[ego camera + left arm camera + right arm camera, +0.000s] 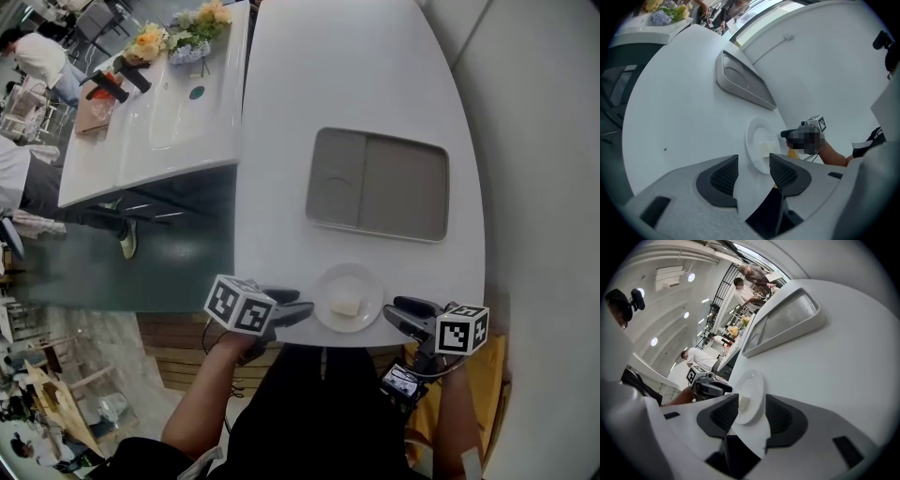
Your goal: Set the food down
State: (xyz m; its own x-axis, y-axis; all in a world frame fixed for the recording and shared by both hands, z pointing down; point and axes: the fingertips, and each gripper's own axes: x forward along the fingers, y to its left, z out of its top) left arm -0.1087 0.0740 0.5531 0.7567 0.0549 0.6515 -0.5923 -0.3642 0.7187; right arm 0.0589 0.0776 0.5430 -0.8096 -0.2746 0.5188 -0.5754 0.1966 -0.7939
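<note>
White plate (350, 283) with food (345, 306), rim partly behind jaws, left claw (302, 307), right claw (393, 311) gaping, empty

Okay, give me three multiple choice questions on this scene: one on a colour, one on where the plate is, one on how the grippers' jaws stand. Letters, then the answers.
1. What colour is the tray?
A. red
B. green
C. grey

2. Where is the plate?
A. inside the tray
B. at the table's near edge, between the left hand-held gripper and the right hand-held gripper
C. at the table's far edge

3. How do both grippers' jaws stand?
A. apart, gripping nothing
B. shut on the plate
C. shut on the food

Answers:
1. C: the tray is dull grey against the white table.
2. B: the head view shows the plate between the grippers by the near edge.
3. A: each gripper view shows a gap between its pads, with nothing pressed.
</note>
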